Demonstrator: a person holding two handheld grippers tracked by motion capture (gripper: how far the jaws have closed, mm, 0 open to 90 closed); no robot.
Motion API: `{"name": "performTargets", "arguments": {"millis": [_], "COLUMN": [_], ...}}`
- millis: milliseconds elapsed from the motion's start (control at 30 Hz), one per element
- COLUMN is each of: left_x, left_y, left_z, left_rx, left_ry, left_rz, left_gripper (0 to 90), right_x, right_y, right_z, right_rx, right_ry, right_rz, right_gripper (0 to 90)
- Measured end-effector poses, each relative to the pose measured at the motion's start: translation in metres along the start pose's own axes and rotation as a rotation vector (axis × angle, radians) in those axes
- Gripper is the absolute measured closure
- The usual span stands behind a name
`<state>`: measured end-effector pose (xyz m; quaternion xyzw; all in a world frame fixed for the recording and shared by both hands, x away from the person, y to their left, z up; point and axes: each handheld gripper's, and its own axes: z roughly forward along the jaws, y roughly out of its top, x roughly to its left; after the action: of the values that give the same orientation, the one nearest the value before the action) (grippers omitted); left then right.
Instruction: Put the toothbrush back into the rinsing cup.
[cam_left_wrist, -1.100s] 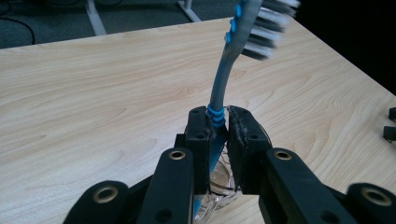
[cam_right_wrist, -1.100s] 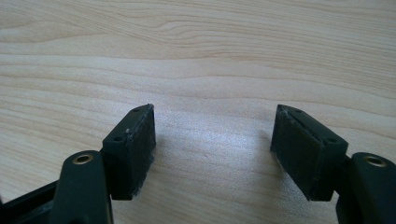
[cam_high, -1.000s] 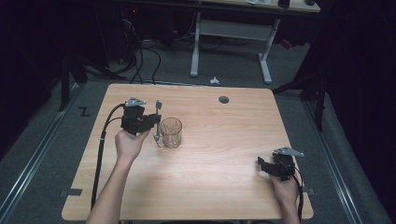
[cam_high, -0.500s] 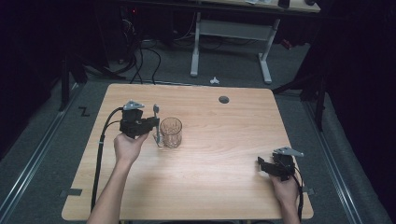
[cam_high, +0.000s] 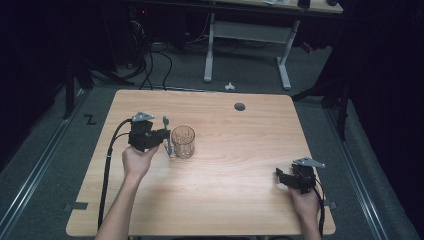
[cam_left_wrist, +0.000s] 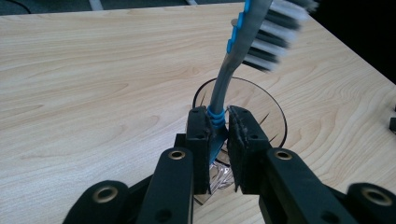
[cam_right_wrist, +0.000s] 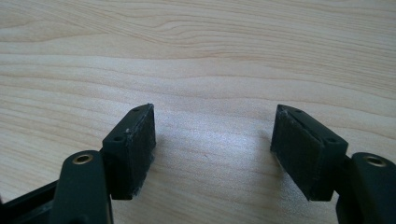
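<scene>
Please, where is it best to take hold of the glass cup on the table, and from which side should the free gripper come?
Probably the cup's bare side wall, approached from the right gripper's side with open jaws level across its width. The cup stands upright and round, and its other side is taken: the left gripper holds the toothbrush there, beside the rim.
</scene>
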<state>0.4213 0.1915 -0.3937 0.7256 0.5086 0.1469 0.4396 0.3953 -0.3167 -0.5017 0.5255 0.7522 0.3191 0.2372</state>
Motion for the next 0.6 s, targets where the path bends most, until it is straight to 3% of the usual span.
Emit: {"name": "performTargets", "arguments": {"millis": [600], "left_x": [-0.0010], "left_y": [-0.0018], "left_z": [0.0087], "left_rx": [0.024], "left_ry": [-0.001], "left_rz": [0.001], "left_gripper": [78.7], "right_x": [-0.0003], "right_y": [0.0000], "right_z": [0.0000], "right_rx": [-0.001], "right_ry": [0.000], "right_rz": [0.000], "right_gripper": [30.9]}}
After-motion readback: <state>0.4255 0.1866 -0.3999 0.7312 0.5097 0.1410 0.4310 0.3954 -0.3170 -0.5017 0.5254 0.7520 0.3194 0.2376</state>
